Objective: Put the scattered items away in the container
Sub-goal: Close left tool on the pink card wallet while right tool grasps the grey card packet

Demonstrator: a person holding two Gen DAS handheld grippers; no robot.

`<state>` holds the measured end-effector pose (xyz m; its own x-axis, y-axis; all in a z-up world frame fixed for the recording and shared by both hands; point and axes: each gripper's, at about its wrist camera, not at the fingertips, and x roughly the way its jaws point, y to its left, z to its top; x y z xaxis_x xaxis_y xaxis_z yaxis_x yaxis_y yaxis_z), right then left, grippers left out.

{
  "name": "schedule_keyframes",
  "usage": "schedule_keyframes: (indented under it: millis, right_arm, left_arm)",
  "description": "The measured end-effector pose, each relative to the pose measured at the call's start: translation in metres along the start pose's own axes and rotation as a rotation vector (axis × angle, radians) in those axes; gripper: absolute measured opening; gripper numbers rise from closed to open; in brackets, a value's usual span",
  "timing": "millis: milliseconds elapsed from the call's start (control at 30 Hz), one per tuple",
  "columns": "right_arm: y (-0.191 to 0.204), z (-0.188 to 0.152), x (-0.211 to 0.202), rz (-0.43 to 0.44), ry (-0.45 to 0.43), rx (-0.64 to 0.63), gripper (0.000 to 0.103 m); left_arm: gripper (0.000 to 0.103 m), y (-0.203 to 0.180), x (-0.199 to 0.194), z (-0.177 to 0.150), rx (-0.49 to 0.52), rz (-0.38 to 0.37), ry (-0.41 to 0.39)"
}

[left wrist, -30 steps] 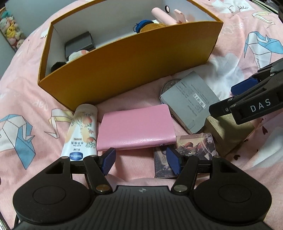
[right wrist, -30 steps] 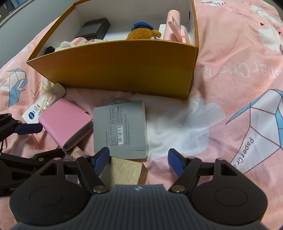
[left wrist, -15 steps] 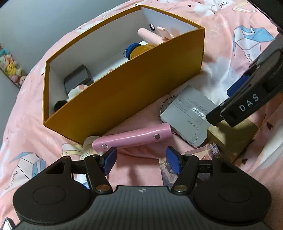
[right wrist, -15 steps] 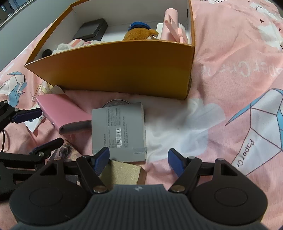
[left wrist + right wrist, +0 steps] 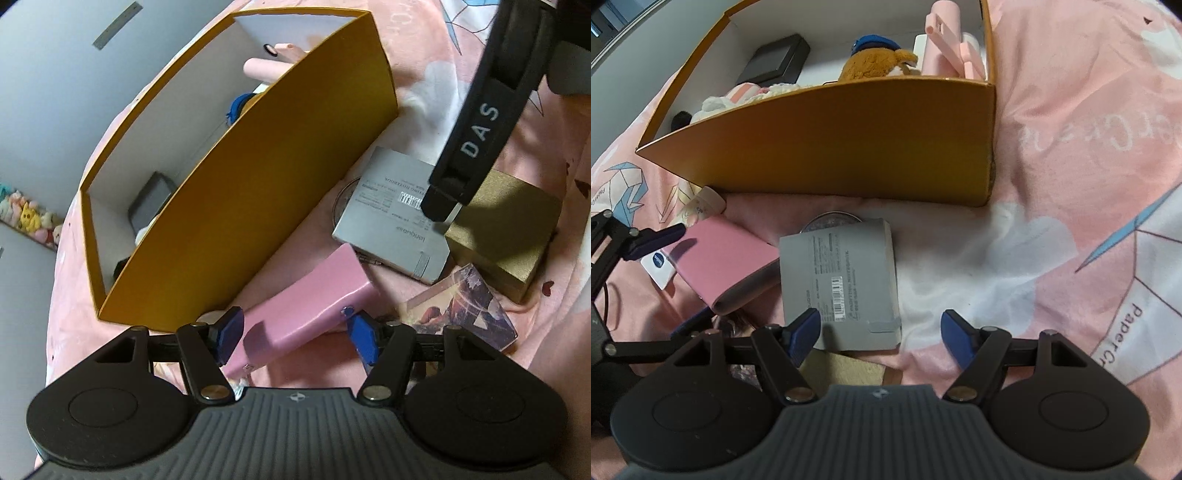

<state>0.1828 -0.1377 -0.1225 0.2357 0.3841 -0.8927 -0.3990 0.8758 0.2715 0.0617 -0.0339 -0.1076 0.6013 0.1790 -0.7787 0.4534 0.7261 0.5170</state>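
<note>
The pink bedspread point(image 5: 1071, 110) carries the orange box point(image 5: 849, 147), already holding several items. Before it lie a grey packet point(image 5: 842, 280), a gold block point(image 5: 506, 236) and a pink wallet point(image 5: 306, 314). Your left claw point(image 5: 295, 332) has just been closing, its pads bracketing the wallet; actual contact cannot be confirmed. Your right claw point(image 5: 881, 328) stands wide, holding nothing, over the grey packet.

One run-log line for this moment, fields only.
left tongs: closing around pink wallet, contact unclear | right tongs: open above grey booklet | orange box: partly filled
</note>
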Motion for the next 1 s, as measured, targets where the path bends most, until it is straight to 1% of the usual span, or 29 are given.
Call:
schedule_keyframes:
  millis: [33, 167, 200, 233, 300, 333, 367, 400, 433, 467, 533, 633, 700, 767, 900, 933, 1000]
  right_arm:
    - [0.0, 0.0, 0.0, 0.003, -0.001, 0.0, 0.074]
    - [-0.001, 0.003, 0.008, 0.034, 0.012, 0.014, 0.074]
    - [-0.001, 0.003, 0.009, 0.04, 0.015, 0.018, 0.074]
    - [-0.002, 0.003, 0.011, 0.046, 0.018, 0.022, 0.074]
    - [-0.002, 0.003, 0.015, 0.059, 0.023, 0.029, 0.072]
    - [-0.001, 0.003, 0.016, 0.07, 0.025, 0.034, 0.068]
    - [-0.001, 0.002, 0.017, 0.086, 0.028, 0.038, 0.065]
    - [0.0, 0.002, 0.017, 0.104, 0.031, 0.042, 0.058]
    - [0.002, 0.001, 0.017, 0.114, 0.033, 0.042, 0.054]
    - [0.006, -0.001, 0.016, 0.116, 0.032, 0.038, 0.052]
    - [0.012, -0.003, 0.013, 0.124, 0.027, 0.03, 0.04]
    - [0.026, -0.006, 0.003, 0.137, 0.005, 0.01, 0.031]
    - [0.037, -0.007, -0.004, 0.147, -0.013, -0.013, 0.031]
    - [0.05, -0.007, -0.009, 0.167, -0.026, -0.031, 0.031]
    - [0.072, -0.008, -0.011, 0.238, -0.023, -0.06, 0.03]
    - [0.078, -0.008, -0.008, 0.241, -0.018, -0.07, 0.03]
    - [0.092, -0.007, -0.003, 0.207, -0.013, -0.104, 0.03]
  left_arm:
    - [0.06, 0.0, 0.001, 0.001, 0.0, -0.006, 0.0]
    - [0.053, 0.004, 0.004, 0.0, -0.026, -0.034, -0.01]
    - [0.049, 0.006, 0.003, 0.0, -0.039, -0.038, -0.013]
    - [0.043, 0.009, 0.003, 0.0, -0.056, -0.041, -0.018]
    - [0.038, 0.019, 0.0, -0.001, -0.122, -0.053, -0.027]
    - [0.037, 0.027, -0.001, -0.002, -0.171, -0.066, -0.03]
    - [0.036, 0.035, -0.002, -0.003, -0.223, -0.082, -0.033]
    - [0.035, 0.043, -0.003, -0.004, -0.276, -0.098, -0.034]
    - [0.034, 0.052, -0.004, -0.006, -0.331, -0.114, -0.036]
    - [0.033, 0.061, -0.005, -0.009, -0.384, -0.133, -0.038]
    - [0.03, 0.073, -0.009, -0.014, -0.476, -0.168, -0.046]
    - [0.028, 0.088, -0.016, -0.024, -0.598, -0.219, -0.05]
    - [0.028, 0.1, -0.017, -0.03, -0.665, -0.255, -0.04]
    - [0.027, 0.103, -0.018, -0.034, -0.705, -0.276, -0.033]
    - [0.025, 0.101, -0.021, -0.042, -0.728, -0.271, -0.023]
    - [0.025, 0.1, -0.021, -0.043, -0.731, -0.269, -0.022]
    - [0.025, 0.101, -0.02, -0.045, -0.742, -0.268, -0.021]
